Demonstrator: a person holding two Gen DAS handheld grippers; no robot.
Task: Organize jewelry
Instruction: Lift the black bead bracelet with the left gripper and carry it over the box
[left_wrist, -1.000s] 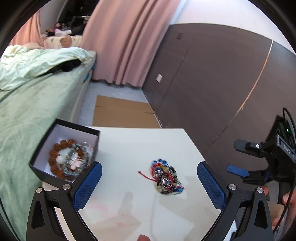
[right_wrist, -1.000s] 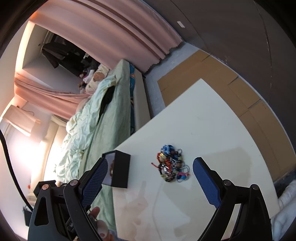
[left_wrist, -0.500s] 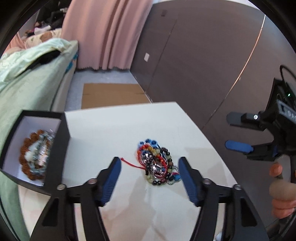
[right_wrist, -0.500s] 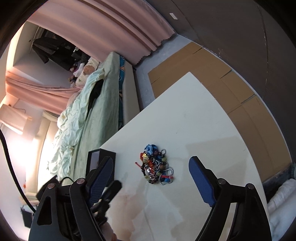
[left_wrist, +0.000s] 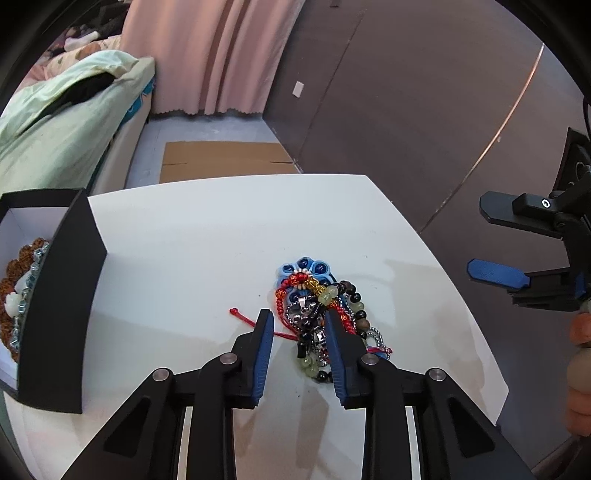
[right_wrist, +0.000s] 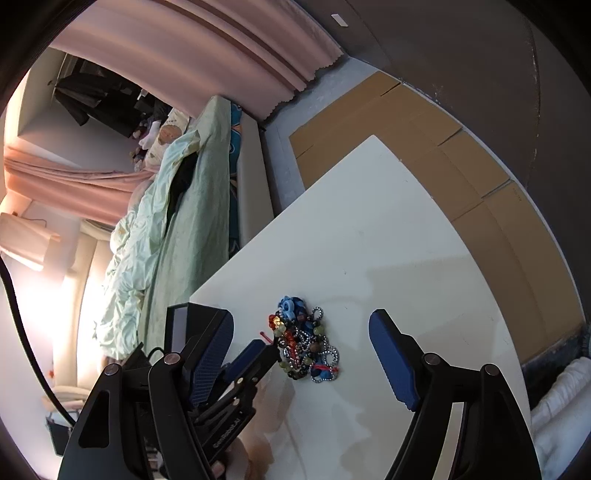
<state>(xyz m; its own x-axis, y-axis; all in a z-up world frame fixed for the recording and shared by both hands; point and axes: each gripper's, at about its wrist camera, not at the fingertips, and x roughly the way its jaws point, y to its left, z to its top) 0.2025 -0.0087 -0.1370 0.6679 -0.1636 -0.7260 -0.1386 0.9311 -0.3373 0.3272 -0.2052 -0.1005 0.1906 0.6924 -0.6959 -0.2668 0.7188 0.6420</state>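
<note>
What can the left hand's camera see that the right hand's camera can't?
Only the left wrist view looks into the black box, where brown beads and a silvery chain lie on its white lining; it also shows the left gripper half closed around part of the jewelry pile.

Only the right wrist view shows the whole length of the rumpled green bedding, and its own right gripper, wide open.

Both show the white table, the tangled pile, the pink curtains and the cardboard on the floor.
</note>
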